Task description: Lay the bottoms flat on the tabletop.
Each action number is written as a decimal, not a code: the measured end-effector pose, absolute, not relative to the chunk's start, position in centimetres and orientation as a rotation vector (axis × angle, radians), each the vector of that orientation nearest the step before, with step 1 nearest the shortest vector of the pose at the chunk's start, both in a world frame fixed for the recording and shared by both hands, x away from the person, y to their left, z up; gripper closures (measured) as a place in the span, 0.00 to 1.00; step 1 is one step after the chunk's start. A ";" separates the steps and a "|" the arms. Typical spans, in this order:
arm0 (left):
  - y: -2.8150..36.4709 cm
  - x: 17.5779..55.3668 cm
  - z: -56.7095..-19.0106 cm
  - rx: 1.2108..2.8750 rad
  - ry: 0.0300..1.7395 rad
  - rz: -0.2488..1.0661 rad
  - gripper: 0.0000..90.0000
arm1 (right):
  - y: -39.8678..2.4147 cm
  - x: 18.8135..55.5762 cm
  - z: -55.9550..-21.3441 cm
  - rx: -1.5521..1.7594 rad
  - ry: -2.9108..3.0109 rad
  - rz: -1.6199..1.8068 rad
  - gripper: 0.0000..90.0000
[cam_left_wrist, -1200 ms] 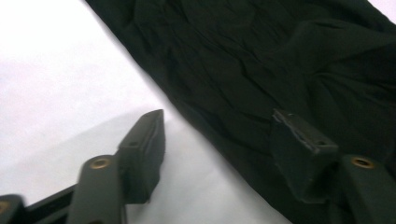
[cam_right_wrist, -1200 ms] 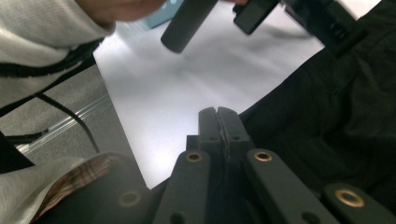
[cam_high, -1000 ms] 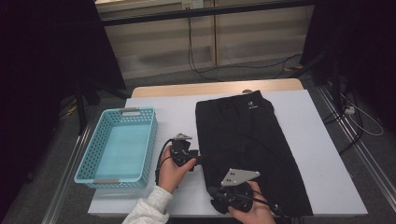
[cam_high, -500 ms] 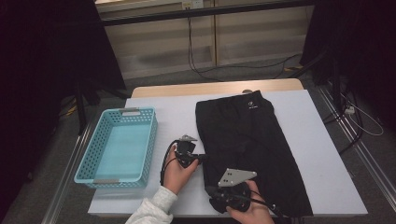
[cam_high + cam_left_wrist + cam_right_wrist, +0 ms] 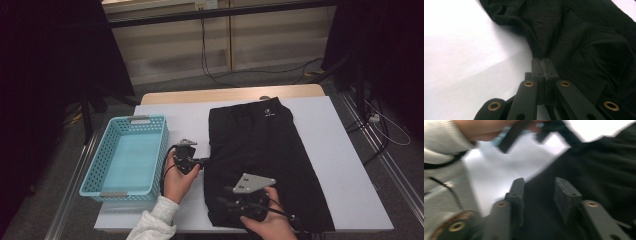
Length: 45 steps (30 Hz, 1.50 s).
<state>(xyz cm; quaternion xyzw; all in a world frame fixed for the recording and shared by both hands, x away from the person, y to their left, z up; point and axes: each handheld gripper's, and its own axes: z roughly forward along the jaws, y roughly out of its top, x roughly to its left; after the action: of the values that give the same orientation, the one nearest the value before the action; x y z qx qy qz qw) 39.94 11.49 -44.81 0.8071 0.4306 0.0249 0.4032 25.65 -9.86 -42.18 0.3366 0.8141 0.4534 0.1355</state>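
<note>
A black garment (image 5: 270, 150) with a small white logo lies flat on the white table (image 5: 350, 170). My left gripper (image 5: 202, 161) points right at the garment's left edge. In the left gripper view its jaws (image 5: 543, 64) are shut on a pinched fold of the black cloth (image 5: 586, 37). My right gripper (image 5: 224, 201) sits over the garment's near left corner under its grey plate. Its jaws (image 5: 540, 182) have just been opening and stand apart, with the black cloth (image 5: 599, 170) lying between and below them, not pressed. The blurred left hand and left gripper (image 5: 541, 130) show beyond.
A light blue plastic basket (image 5: 97, 162) stands on the table's left part, close to the left hand. Bare white table lies between basket and garment and to the garment's right. Dark curtains and cables surround the table.
The left gripper went right to the garment's left edge, shut on it and drew back slightly left. The right hand stayed at the near corner and its jaws came apart.
</note>
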 end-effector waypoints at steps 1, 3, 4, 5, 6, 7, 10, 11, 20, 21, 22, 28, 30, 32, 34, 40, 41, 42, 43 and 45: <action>11.5 40.0 -44.9 2.037 1.089 0.052 1.00 | -11.0 25.8 -42.2 1.006 2.338 1.298 0.63; 11.5 40.0 -45.0 2.029 1.089 0.058 1.00 | -12.4 25.9 -42.5 1.058 2.317 1.271 0.62; 11.5 40.1 -45.0 2.030 1.084 0.065 1.00 | -13.3 26.1 -42.9 1.090 2.305 1.240 0.62; 11.4 40.1 -45.0 2.023 1.084 0.071 1.00 | -13.7 26.2 -43.2 1.097 2.302 1.211 0.61; 11.3 40.1 -45.0 2.019 1.080 0.071 1.00 | -14.1 26.3 -43.7 1.109 2.303 1.168 0.61; 11.2 40.2 -45.0 2.022 1.078 0.059 1.00 | -14.5 26.5 -44.2 1.126 2.312 1.139 0.60; 10.8 40.7 -44.9 2.028 1.091 0.059 1.00 | -15.2 27.0 -45.5 1.179 2.322 1.061 0.58; 10.7 41.0 -44.9 2.031 1.089 0.063 1.00 | -15.3 27.1 -45.7 1.198 2.323 1.057 0.58; 11.0 41.2 -45.1 2.031 1.106 0.097 1.00 | -15.9 28.4 -46.3 1.219 2.284 1.057 0.90; 11.0 41.2 -45.0 2.037 1.103 0.098 1.00 | -16.0 28.5 -46.3 1.223 2.298 1.072 0.95; 11.1 41.1 -45.0 2.044 1.100 0.103 1.00 | -16.0 28.5 -46.3 1.232 2.295 1.086 0.96; 11.5 41.3 -45.0 2.047 1.115 0.154 1.00 | -17.4 28.4 -44.6 1.277 2.257 1.227 0.97; 11.3 41.4 -45.0 2.031 1.112 0.146 1.00 | -18.5 28.5 -44.1 1.289 2.221 1.250 0.97; 10.9 41.3 -44.9 2.027 1.094 0.146 1.00 | -19.4 28.7 -44.5 1.294 2.193 1.208 0.95; 10.6 41.3 -44.9 2.038 1.076 0.154 1.00 | -20.0 28.8 -45.0 1.320 2.170 1.121 0.92; 10.8 41.3 -45.1 2.011 1.061 0.135 0.81 | -20.1 28.3 -44.9 1.323 2.155 1.106 0.79; 10.9 41.3 -45.1 2.019 1.059 0.141 0.75 | -20.0 28.2 -44.9 1.313 2.161 1.108 0.76; 10.9 41.2 -45.0 2.027 1.060 0.143 0.70 | -19.8 28.1 -44.9 1.303 2.169 1.097 0.73; 11.0 41.1 -45.0 2.032 1.055 0.138 0.67 | -19.6 27.9 -44.9 1.286 2.180 1.092 0.71; 10.9 40.7 -44.8 2.045 1.045 0.147 0.56 | -19.4 27.7 -44.8 1.284 2.189 1.101 0.64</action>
<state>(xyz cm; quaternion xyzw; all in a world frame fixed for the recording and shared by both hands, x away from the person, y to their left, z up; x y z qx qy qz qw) 40.74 10.91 -44.79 0.8113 0.4146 0.0581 0.4080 27.70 -19.41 -44.78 0.4562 0.7773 0.3909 0.1866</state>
